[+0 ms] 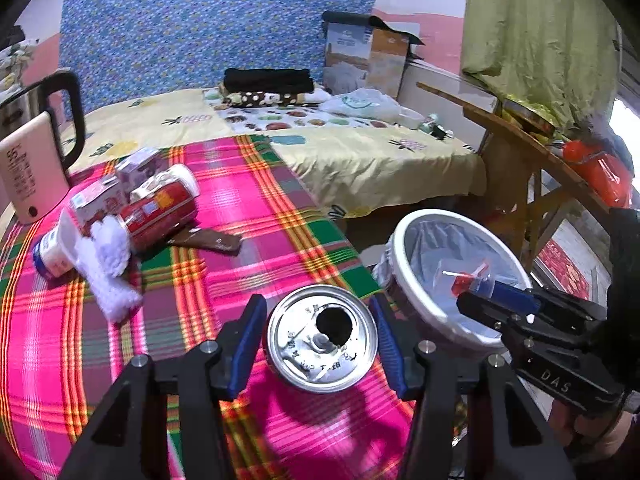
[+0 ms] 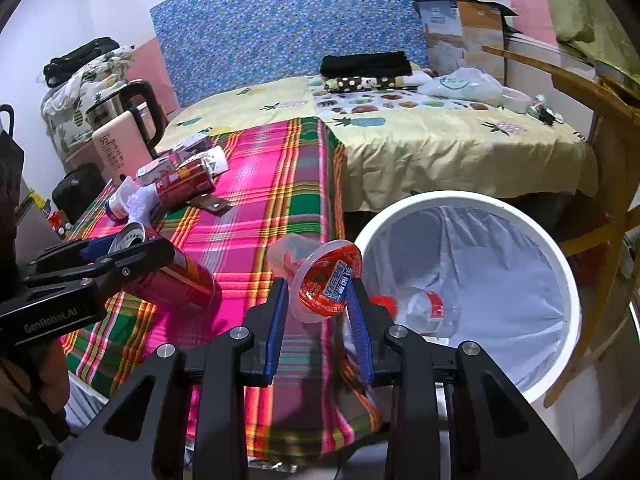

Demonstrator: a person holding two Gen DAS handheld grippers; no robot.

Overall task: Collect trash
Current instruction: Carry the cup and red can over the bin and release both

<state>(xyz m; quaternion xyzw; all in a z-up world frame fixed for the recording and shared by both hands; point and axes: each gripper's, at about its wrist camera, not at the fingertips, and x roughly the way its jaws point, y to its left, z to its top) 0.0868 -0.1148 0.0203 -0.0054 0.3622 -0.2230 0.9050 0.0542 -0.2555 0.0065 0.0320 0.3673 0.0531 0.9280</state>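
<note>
A red drink can (image 1: 322, 338) with an open silver top hangs tilted above the plaid tablecloth (image 1: 248, 200). My left gripper (image 1: 316, 312) is shut on it, blue pads against both sides; from the right wrist view the same can (image 2: 172, 276) and left gripper (image 2: 120, 246) show at the left. My right gripper (image 2: 318, 292) is shut on a clear plastic cup (image 2: 320, 280) with a red foil lid, at the table edge beside the white bin (image 2: 440, 198). The left wrist view shows the right gripper (image 1: 492, 296) over the bin (image 1: 400, 256). A clear bottle (image 2: 424, 308) with a red cap lies in the liner.
More trash lies at the table's far left: a lying red can (image 1: 160, 210), small cartons (image 1: 100, 200), white tissue (image 1: 108, 264), a yogurt pot (image 1: 52, 252), a brown wrapper (image 1: 212, 240). A kettle (image 1: 36, 168) stands behind. A bed (image 1: 360, 160) and a wooden folding table (image 1: 520, 148) flank the bin.
</note>
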